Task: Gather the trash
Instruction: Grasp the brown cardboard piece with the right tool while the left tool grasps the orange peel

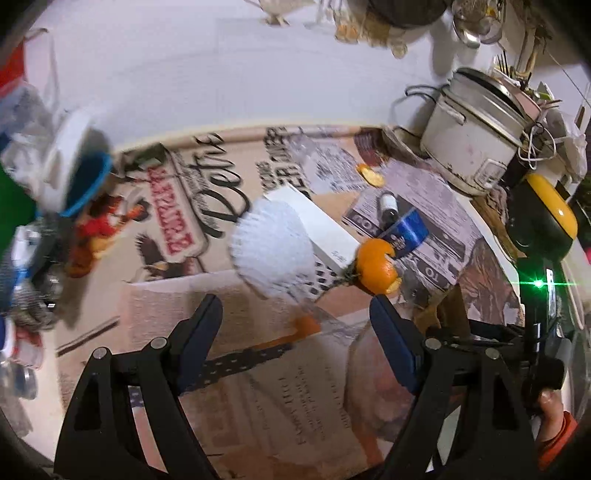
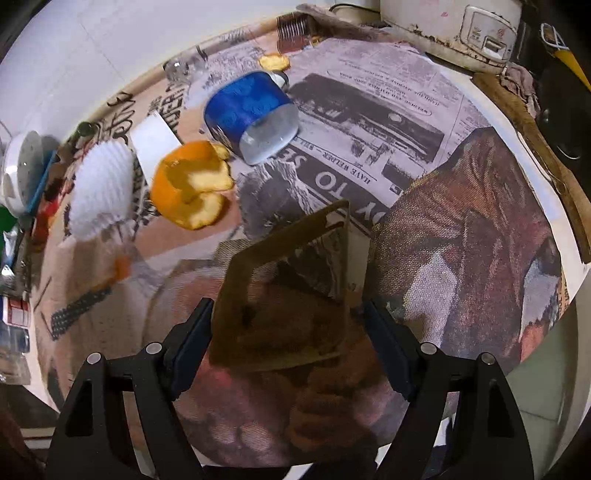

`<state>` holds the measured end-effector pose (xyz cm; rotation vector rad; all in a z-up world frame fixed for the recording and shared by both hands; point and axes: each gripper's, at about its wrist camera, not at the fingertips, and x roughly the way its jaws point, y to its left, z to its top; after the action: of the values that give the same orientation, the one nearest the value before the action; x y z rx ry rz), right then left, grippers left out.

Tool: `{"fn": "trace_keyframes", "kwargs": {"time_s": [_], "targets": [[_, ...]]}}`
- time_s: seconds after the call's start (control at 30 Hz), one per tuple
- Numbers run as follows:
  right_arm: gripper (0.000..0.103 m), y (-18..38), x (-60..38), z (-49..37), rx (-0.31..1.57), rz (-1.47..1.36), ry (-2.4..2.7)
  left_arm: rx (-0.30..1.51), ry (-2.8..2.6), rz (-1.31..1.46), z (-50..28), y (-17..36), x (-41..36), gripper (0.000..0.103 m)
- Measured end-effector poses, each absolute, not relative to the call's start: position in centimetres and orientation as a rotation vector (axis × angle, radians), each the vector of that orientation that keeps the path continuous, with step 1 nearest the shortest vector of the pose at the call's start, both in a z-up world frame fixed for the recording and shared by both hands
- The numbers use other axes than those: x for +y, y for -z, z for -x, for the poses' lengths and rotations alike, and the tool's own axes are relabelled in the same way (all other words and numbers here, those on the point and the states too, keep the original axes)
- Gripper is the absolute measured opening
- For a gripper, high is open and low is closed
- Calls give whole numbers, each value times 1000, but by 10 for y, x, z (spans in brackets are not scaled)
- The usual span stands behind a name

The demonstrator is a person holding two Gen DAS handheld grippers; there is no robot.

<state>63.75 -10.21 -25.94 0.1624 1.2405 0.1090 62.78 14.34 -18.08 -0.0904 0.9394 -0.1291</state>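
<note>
Curled orange peel beside pleated white paper cup, thin brown card, seemingly loose, between gaping right claw, left claw wide, empty

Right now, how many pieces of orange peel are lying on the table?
2. A large orange peel lies between the white paper liner and the blue can; a small peel piece lies beyond the can. Others may be hidden.

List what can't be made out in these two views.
- Left wrist view: white paper cup blurred, covering part of the white box.
- Right wrist view: brown cardboard piece between the right tongs, blurred; contact unclear.
- Both views: rice cooker cut off by the right wrist view's top edge.
</note>
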Motion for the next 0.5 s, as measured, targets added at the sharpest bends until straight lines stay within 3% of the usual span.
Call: {"fn": "trace_keyframes", "kwargs": {"time_s": [0.1, 0.13, 0.17, 0.5], "targets": [[76, 259, -107, -638, 1229, -154, -119, 988, 159, 100, -640, 197, 130, 81], [67, 258, -109, -638, 1223, -150, -127, 1008, 167, 103, -644, 203, 124, 81], [64, 257, -112, -638, 1219, -144, -148, 1020, 170, 105, -647, 207, 120, 81], [61, 244, -148, -652, 1198, -120, -283, 1095, 132, 131, -689, 241, 67, 81]]}}
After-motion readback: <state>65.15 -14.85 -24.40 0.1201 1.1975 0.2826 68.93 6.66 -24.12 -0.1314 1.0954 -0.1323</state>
